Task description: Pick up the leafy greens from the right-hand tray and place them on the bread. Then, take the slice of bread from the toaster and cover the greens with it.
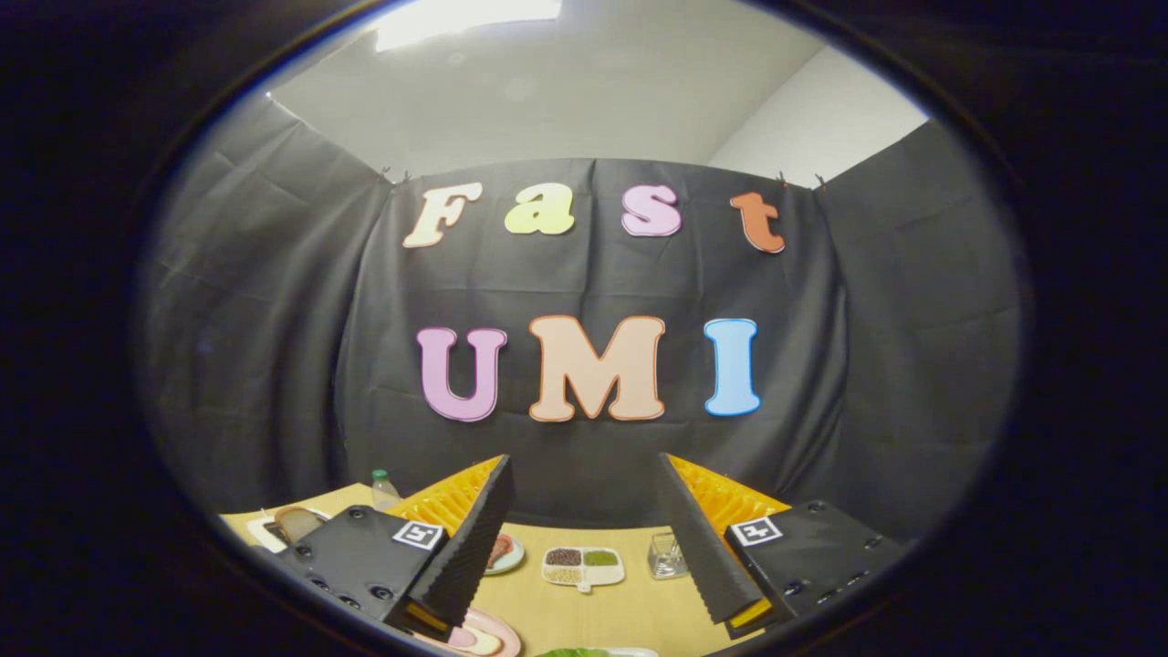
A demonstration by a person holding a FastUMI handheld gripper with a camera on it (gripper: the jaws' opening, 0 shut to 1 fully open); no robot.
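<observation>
My gripper [584, 461] is held high above the wooden table [630, 611], open, with nothing between its fingers. A strip of leafy greens [570, 652] on a white tray [634, 651] shows low down between the fingers. To its left is a pink plate [488, 636], partly hidden by the left finger; what lies on it I cannot tell. Beyond the left finger's housing, a brown bread slice [297, 522] stands up out of a white toaster [263, 535].
Farther along the table sit a small plate with reddish food [504, 553], a white divided dish of grains [584, 567] and a clear glass [667, 555]. A small bottle with a green cap [383, 489] stands by the toaster. Black cloth walls close the booth.
</observation>
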